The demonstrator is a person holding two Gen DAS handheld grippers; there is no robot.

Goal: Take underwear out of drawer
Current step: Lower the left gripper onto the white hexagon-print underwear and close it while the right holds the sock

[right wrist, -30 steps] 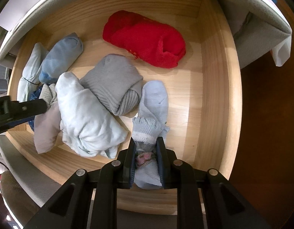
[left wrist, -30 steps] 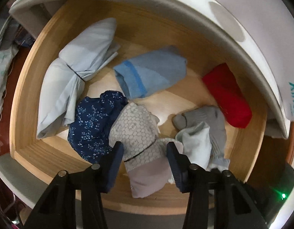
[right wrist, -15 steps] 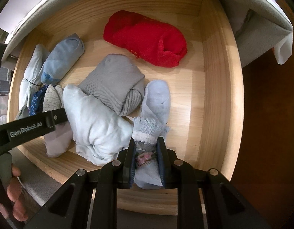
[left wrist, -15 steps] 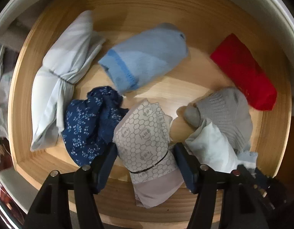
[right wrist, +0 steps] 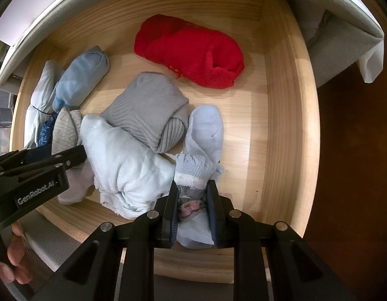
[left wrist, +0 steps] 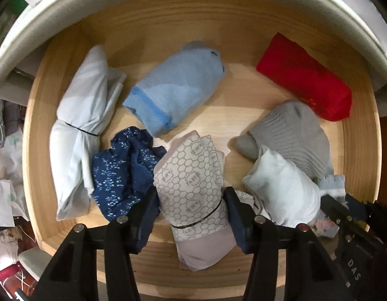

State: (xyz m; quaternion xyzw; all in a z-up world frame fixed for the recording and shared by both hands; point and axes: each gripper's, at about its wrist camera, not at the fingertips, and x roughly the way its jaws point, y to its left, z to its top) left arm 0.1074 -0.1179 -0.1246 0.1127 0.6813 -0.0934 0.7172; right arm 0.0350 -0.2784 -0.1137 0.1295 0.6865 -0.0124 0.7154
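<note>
Left gripper [left wrist: 190, 207] is closing around the honeycomb-print underwear roll [left wrist: 193, 188], its long axis running straight between the jaws; right gripper [right wrist: 192, 208] is clenching a pale-blue sock [right wrist: 202, 150].

A pale cabinet top [right wrist: 344, 40] overhangs above; dark brown floor [right wrist: 356, 150] lies below.

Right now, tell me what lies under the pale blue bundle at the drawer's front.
The pale blue bundle overlaps the grey ribbed roll and the drawer floor; anything beneath its middle is hidden.
</note>
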